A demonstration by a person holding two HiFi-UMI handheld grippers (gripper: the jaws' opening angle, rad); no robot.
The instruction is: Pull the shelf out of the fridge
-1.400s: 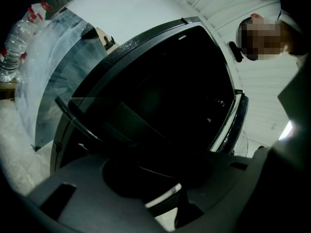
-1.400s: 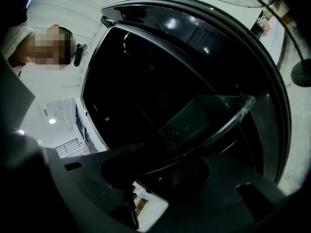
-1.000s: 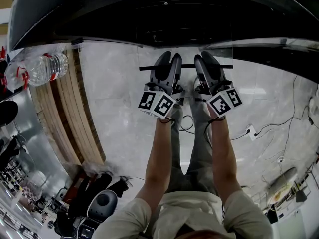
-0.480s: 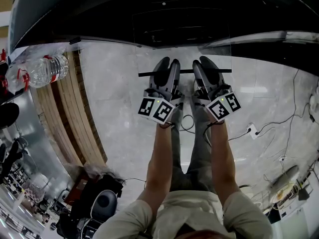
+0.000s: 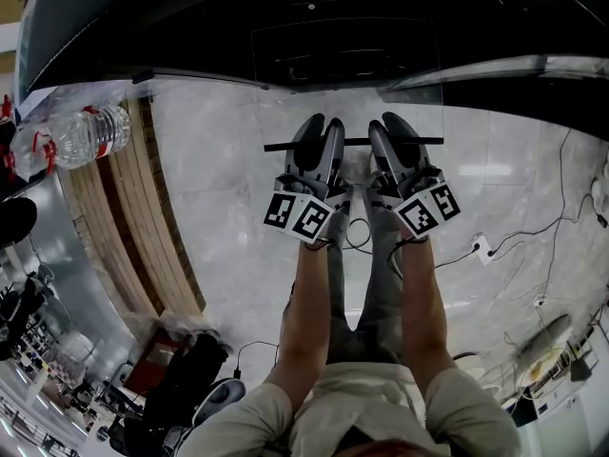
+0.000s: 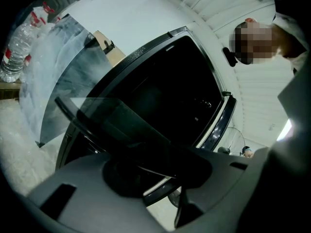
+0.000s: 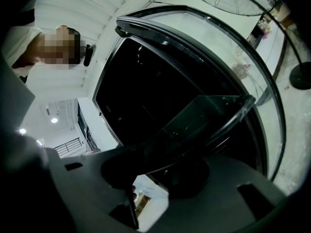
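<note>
I'm mid-pull: my left gripper (image 5: 320,131) and right gripper (image 5: 392,129) are each pinched narrow on the front edge of the glass shelf (image 5: 352,108), side by side near its middle. The pane sticks part way out of the dark fridge (image 5: 285,27). Next, I judge, both hands must draw toward me evenly and level so the glass doesn't twist or bind, ready to take its weight as it comes free
</note>
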